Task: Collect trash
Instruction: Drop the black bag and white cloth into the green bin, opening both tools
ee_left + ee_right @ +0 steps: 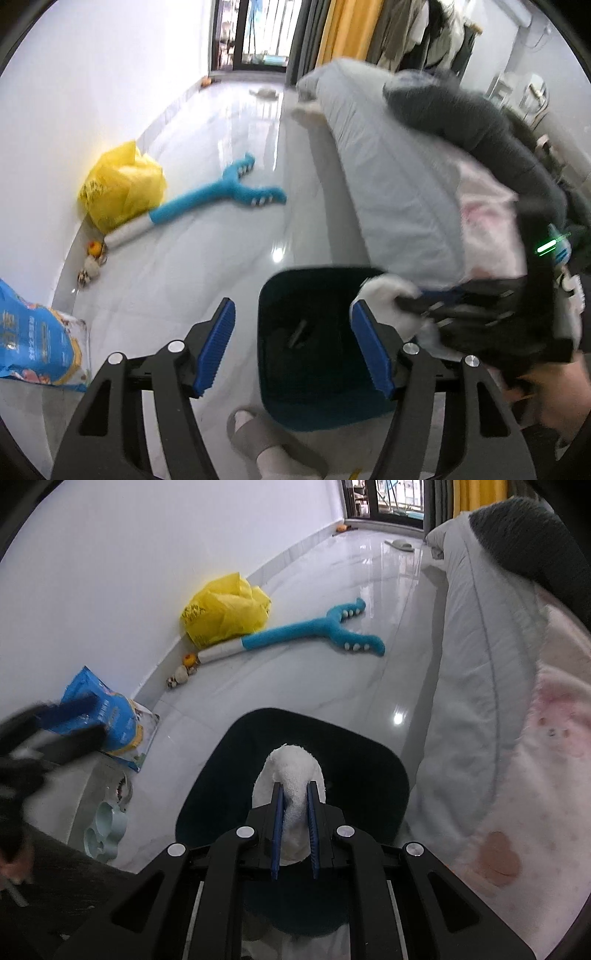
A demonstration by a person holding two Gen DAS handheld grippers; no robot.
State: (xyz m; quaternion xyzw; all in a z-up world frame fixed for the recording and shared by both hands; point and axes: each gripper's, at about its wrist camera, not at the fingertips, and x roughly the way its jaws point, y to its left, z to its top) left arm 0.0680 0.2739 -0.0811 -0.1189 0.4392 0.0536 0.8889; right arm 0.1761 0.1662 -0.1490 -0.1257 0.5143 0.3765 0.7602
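Observation:
A dark teal trash bin (229,753) stands on the glossy floor beside the bed; in the left wrist view the bin (317,369) shows a small dark item on its bottom. My right gripper (295,794) is shut on a crumpled white tissue wad (291,764), held right over the bin's mouth. In the left wrist view that tissue wad (384,295) and the blurred right gripper (410,302) reach over the bin's right rim. My left gripper (291,317) hangs above the bin's near left side, its blue pads (218,350) wide apart with nothing between them.
A yellow plastic bag (122,188) and a blue plush toy (221,192) lie by the left wall, with small toys nearby. A blue printed bag (33,339) lies at the left. The bed's grey duvet (391,184) runs along the right. A slippered foot (258,439) stands by the bin.

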